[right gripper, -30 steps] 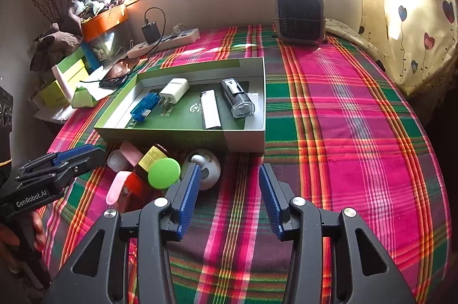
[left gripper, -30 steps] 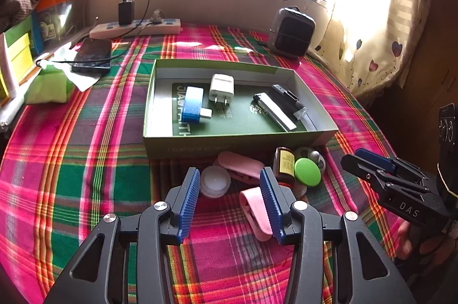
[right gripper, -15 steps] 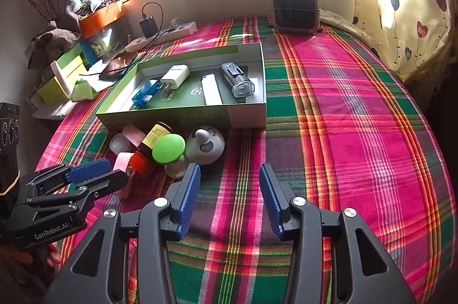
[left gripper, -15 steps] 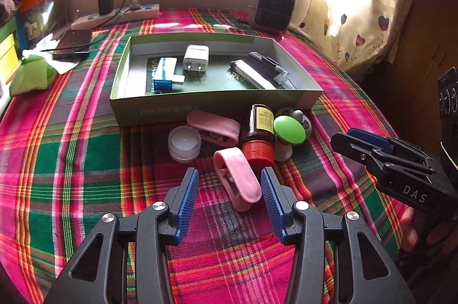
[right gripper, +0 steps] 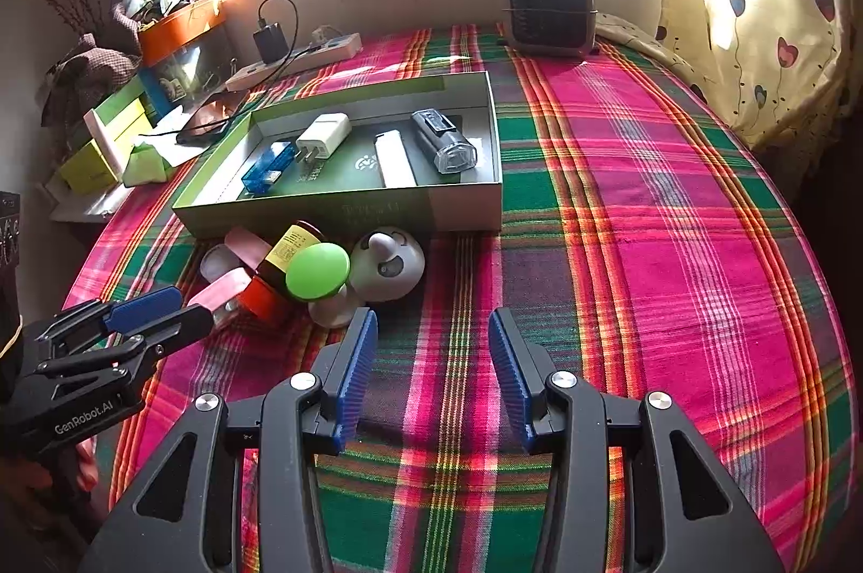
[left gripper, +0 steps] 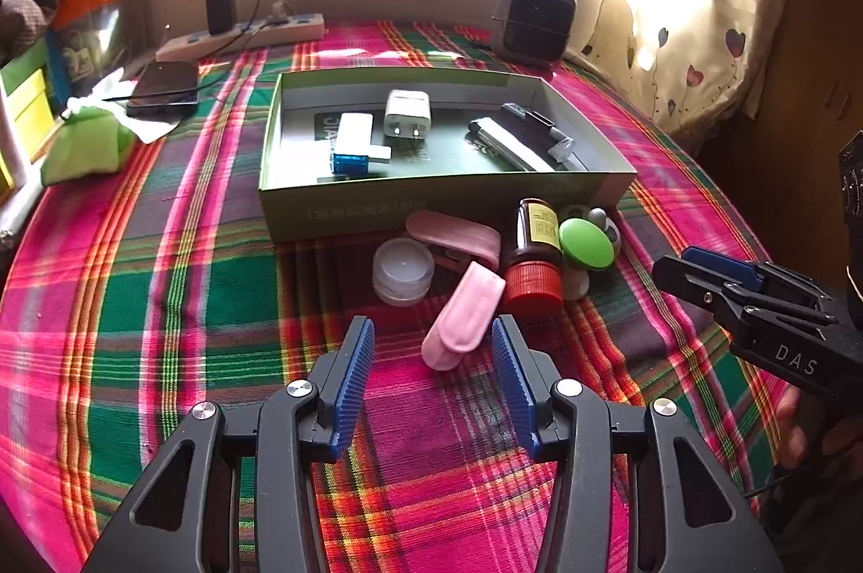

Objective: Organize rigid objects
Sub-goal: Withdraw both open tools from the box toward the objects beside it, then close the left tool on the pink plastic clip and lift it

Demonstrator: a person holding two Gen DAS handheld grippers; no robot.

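Left tool [left gripper: 431,346] open, low over pink clip [left gripper: 463,315]; right tool [right gripper: 431,346] open.

"DAS" marks the right hand-held gripper [left gripper: 701,273]; "GenRobot.AI" the left hand-held gripper [right gripper: 162,308].

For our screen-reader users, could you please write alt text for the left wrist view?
The open left tool hovers before a pink clip on a plaid cloth, amid small items beside a green box holding gadgets.
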